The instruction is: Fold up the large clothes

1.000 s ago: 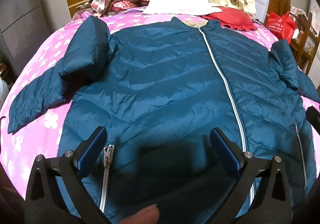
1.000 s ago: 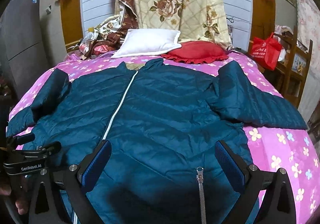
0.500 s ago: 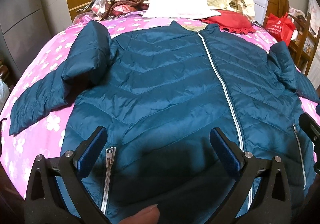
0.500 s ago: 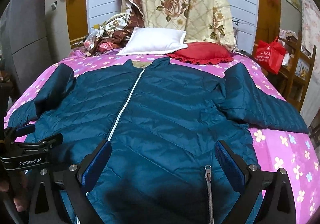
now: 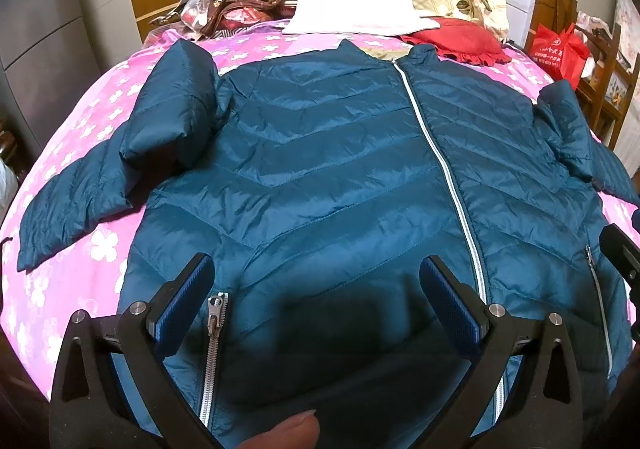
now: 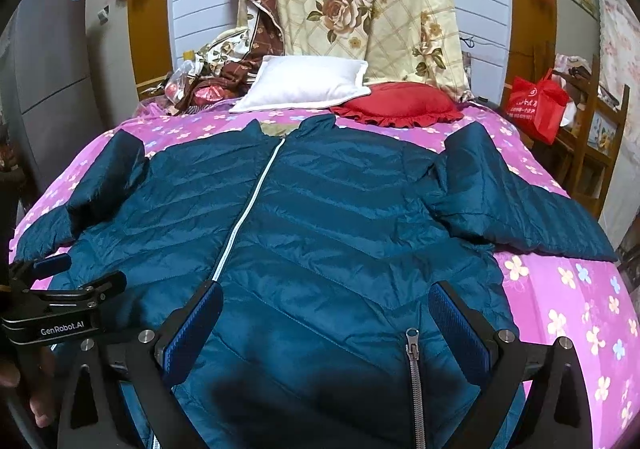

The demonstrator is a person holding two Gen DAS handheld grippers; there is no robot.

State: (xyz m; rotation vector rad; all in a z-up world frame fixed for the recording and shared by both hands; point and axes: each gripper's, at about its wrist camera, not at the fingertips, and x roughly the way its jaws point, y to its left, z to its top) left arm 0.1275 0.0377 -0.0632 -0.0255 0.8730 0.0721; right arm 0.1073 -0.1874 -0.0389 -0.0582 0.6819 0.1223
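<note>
Teal quilted puffer jacket [image 5: 340, 169] lies flat, front up, on the bed [image 6: 568, 313], collar at 12 o'clock, hem at 6. Shiny nylon shell, chevron stitching, silver centre zip [image 5: 440, 169], metal pocket zips. Sleeves spread toward 9 and 3. Bedsheet is pink with a flower print.

Left hand-held gripper [image 5: 316, 297]: fingers apart, blue ribbed pads, over the hem, gripping nothing. Right hand-held gripper [image 6: 326, 323]: fingers apart, same position. "GenRobot.AI" reads on the left unit's body.

White pillow [image 6: 304, 83] and red frilled cushion [image 6: 396, 105] at 12.
</note>
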